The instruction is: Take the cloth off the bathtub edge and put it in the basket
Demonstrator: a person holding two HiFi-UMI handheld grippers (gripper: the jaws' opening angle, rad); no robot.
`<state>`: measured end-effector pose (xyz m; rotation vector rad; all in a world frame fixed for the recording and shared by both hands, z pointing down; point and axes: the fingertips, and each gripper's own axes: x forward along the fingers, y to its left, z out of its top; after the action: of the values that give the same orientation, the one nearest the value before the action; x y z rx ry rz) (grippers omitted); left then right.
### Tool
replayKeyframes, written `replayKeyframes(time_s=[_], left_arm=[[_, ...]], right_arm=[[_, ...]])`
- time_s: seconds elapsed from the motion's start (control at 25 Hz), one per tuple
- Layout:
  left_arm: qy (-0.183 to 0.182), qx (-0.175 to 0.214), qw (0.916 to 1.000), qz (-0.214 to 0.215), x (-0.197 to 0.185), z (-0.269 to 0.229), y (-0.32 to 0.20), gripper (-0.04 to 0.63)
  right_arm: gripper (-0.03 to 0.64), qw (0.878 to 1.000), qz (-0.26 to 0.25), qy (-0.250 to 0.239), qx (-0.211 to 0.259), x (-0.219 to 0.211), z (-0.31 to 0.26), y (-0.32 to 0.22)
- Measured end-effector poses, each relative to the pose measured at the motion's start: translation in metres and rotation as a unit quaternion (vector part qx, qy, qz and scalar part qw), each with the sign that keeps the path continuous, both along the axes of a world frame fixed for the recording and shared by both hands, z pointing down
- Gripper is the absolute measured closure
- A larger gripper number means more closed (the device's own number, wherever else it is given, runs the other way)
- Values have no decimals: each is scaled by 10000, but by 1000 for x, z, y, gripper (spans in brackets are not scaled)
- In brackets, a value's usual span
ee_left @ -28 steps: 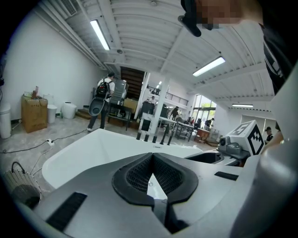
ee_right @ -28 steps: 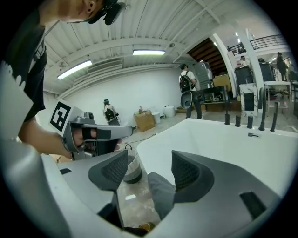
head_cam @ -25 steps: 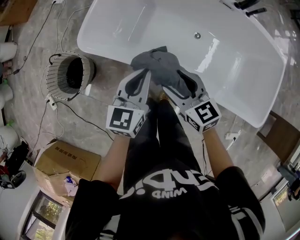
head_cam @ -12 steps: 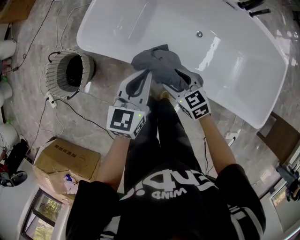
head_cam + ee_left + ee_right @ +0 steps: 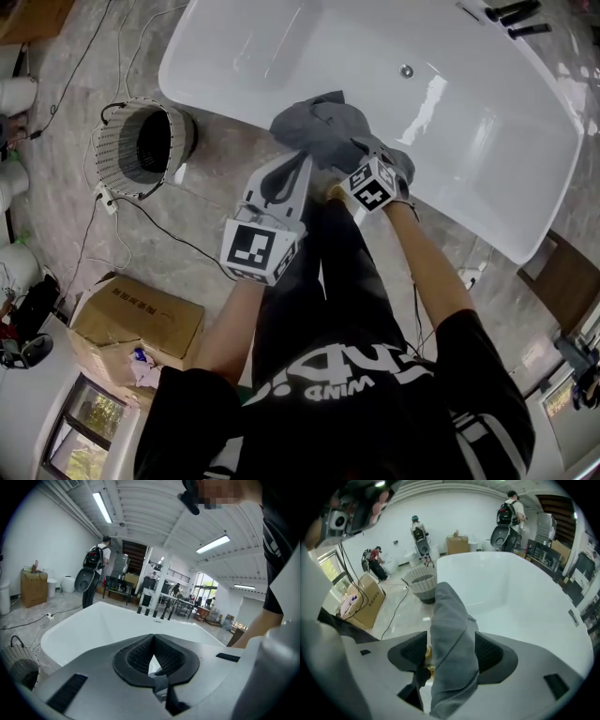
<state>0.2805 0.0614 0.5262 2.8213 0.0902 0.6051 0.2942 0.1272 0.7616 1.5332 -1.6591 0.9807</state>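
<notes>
A grey cloth [image 5: 323, 131] lies bunched over the near edge of the white bathtub [image 5: 469, 122]. My right gripper [image 5: 354, 157] reaches into it from the near side. In the right gripper view the cloth [image 5: 450, 634] hangs as a tall fold between the two pads; the jaws are opening and stand wide around it. My left gripper [image 5: 298, 164] is beside the cloth's left end, shut with nothing in it, and its view shows the pads [image 5: 164, 656] meeting at the tip. The wire basket [image 5: 141, 150] stands on the floor to the left of the tub.
A cardboard box [image 5: 136, 323] sits on the floor at the near left, with cables [image 5: 159, 225] running past the basket. Black taps [image 5: 511, 11] are at the tub's far end. A wooden piece [image 5: 562, 272] stands at the right. People stand in the background of both gripper views.
My right gripper has pushed forward and turned, so its jaws now sit in the cloth. The left gripper has hardly moved.
</notes>
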Motion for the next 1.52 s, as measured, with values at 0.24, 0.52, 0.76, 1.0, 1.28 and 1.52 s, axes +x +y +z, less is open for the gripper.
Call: replayKeyframes(time_s=[0.24,0.52,0.76,1.0,1.28,1.52], left_arm=[[-69,-22,10000,18,-2,6,-1,581],[-145,-59,9999,12,-8,15,-7,582],[-164,-88,9998,2,-8,18,-10,582],[-142,-86,9999,-4,-15,13,-14,582],[-49,-87,9999,-56,-18,0,-17,581],[45,-65,10000,-38,-21,-15,-15,581]], right_arm=[[345,9988,-235,53,-422,-5,37,3],[345,9982,-273,-29,-540,-3,51,-2],[347,9972,-336,0,-671,-2,49,-1],[413,9978,-313,226,-547,-5,31,2],[522,9991,-93,19,-404,-11,7,10],[523,9997,27,181,-190,-13,-23,11]])
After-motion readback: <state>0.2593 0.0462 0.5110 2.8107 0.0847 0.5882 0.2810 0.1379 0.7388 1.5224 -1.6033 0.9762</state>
